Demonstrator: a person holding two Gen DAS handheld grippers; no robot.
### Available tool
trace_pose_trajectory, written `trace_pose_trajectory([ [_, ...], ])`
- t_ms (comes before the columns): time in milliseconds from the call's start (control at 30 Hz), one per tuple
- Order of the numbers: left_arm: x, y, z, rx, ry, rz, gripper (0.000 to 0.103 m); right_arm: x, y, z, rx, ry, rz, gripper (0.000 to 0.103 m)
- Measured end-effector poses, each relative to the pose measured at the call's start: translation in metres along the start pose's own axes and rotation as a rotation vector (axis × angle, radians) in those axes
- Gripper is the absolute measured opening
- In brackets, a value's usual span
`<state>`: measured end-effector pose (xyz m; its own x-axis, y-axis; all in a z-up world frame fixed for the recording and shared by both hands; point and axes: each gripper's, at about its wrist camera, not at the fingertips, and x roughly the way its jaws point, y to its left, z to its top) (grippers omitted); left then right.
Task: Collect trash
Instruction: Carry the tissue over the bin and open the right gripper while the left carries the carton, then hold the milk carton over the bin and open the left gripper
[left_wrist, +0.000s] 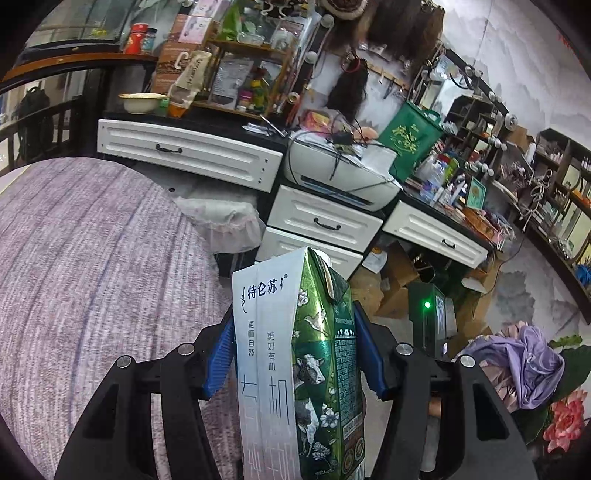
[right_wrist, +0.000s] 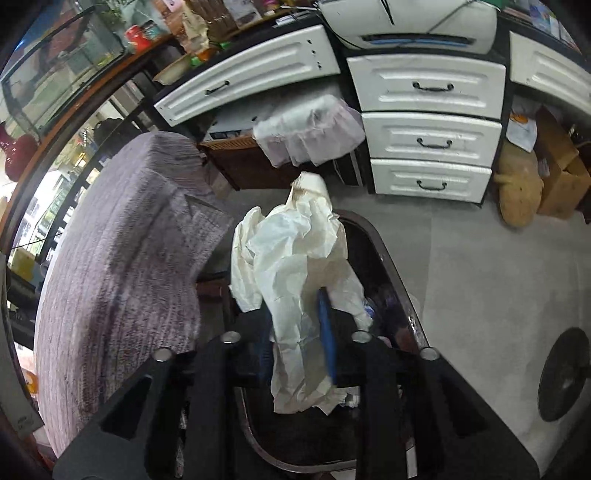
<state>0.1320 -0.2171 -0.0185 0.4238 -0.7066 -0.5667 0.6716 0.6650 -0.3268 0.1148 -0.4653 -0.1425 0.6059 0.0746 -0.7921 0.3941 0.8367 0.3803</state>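
White drawers back everything; below them, the right gripper pinches crumpled paper above the dark bin, contents hidden. Left gripper clamps the milk carton, bottom cut off.

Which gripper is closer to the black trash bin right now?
Right. The right gripper, shut on the crumpled paper, hangs directly above the bin. The left gripper holds the milk carton beside the purple bedspread; no bin shows in its view.
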Motion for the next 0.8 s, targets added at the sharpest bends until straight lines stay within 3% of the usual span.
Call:
trace_pose_trajectory([
  [33,0.006,-0.003,-0.002,0.007,0.013,-0.005,0.058,0.001,-0.003,-0.001,0.021,0.009,-0.01,0.066],
  [100,0.015,-0.006,-0.006,0.012,0.032,-0.009,0.058,-0.001,-0.01,0.0,0.083,-0.001,-0.002,0.08],
  [267,0.035,-0.013,-0.019,0.025,0.085,-0.016,0.058,-0.027,-0.021,0.008,0.112,-0.107,-0.06,0.08],
  [567,0.071,-0.031,-0.037,0.087,0.179,-0.011,0.058,-0.118,-0.031,0.015,0.184,-0.469,-0.124,0.088],
  [800,0.101,-0.038,-0.049,0.14,0.264,0.019,0.058,-0.154,-0.016,0.016,0.125,-0.582,-0.109,0.092],
])
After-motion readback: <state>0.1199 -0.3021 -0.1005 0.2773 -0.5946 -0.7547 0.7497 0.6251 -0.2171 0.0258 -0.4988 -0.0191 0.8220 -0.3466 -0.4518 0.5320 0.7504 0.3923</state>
